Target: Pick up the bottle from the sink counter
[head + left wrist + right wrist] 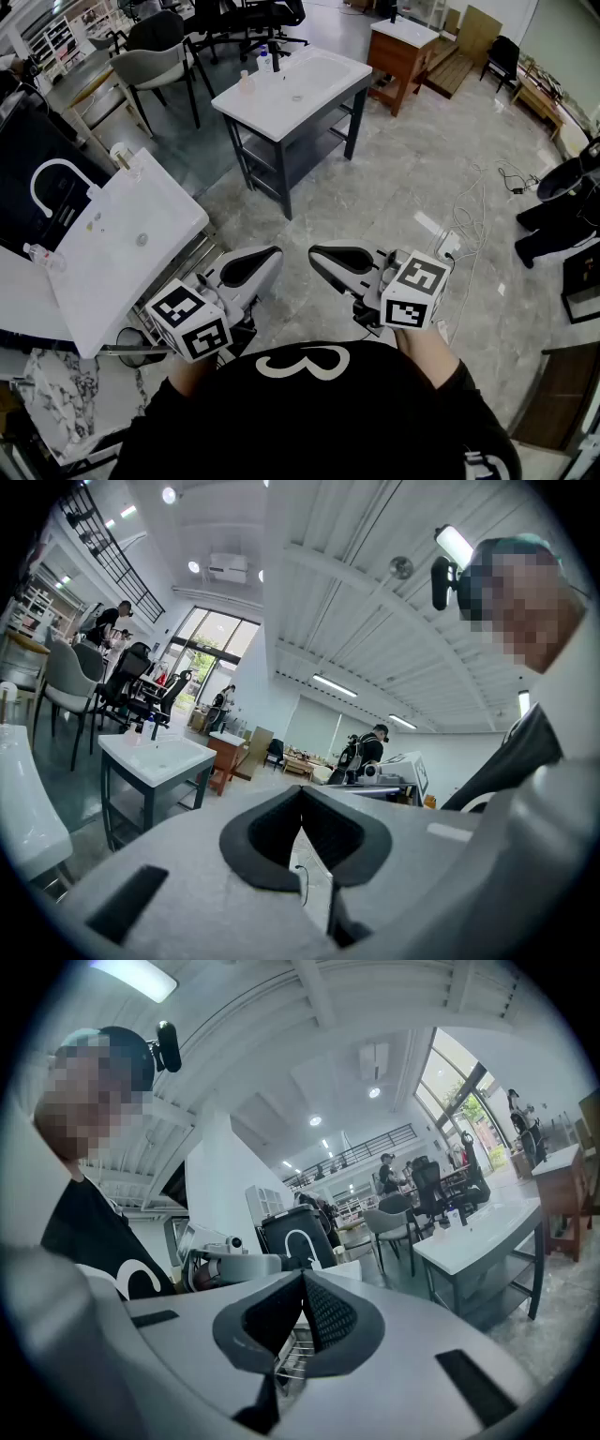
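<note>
Marble-patterned grey floor (412, 187) is seen all around, and on it a white sink table (272, 114) is set well ahead of the person. Nearer, the left hand-held gripper (273, 253) and the right hand-held gripper (317, 251) are held level, side by side above the floor, each with its jaws brought together on nothing. A clear bottle (263, 64) is stood at the table's far left edge, just beside a smaller bottle (246, 82) and well apart from both grippers.
</note>
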A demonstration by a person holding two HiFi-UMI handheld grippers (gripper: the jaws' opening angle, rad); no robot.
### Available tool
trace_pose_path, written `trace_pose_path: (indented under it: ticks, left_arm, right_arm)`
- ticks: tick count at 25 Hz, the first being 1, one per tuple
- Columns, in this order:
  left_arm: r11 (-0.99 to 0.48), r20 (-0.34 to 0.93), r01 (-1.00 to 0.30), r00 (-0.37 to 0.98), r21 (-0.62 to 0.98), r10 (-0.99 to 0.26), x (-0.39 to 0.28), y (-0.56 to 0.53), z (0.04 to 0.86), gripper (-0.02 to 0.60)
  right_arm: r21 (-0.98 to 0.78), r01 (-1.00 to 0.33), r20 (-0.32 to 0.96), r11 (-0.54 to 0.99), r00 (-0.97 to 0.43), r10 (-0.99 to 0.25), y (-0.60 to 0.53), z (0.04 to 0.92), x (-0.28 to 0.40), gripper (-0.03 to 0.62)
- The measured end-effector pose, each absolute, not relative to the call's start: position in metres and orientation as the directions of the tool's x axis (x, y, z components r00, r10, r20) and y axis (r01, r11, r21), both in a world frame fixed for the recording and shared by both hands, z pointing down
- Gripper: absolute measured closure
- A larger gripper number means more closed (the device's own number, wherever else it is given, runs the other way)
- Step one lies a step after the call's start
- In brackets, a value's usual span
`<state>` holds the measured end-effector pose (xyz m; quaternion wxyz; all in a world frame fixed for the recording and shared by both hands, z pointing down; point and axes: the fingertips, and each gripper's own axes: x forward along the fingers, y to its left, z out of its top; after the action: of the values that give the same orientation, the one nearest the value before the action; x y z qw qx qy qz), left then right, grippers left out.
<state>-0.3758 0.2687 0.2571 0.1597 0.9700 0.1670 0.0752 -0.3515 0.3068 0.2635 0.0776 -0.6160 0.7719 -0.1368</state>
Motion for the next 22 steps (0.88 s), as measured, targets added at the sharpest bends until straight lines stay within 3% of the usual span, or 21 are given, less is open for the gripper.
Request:
trace_pose_path:
  ticks: [22]
  left_arm:
    - [-0.894, 0.118, 0.286, 0.932, 0.345, 0.343, -0.394, 0.251, 0.273, 0.566]
  right_arm:
    - [-0.363, -0.918, 0.04, 0.157, -0.183, -0.982, 0.303, 0.278, -0.361, 0.58]
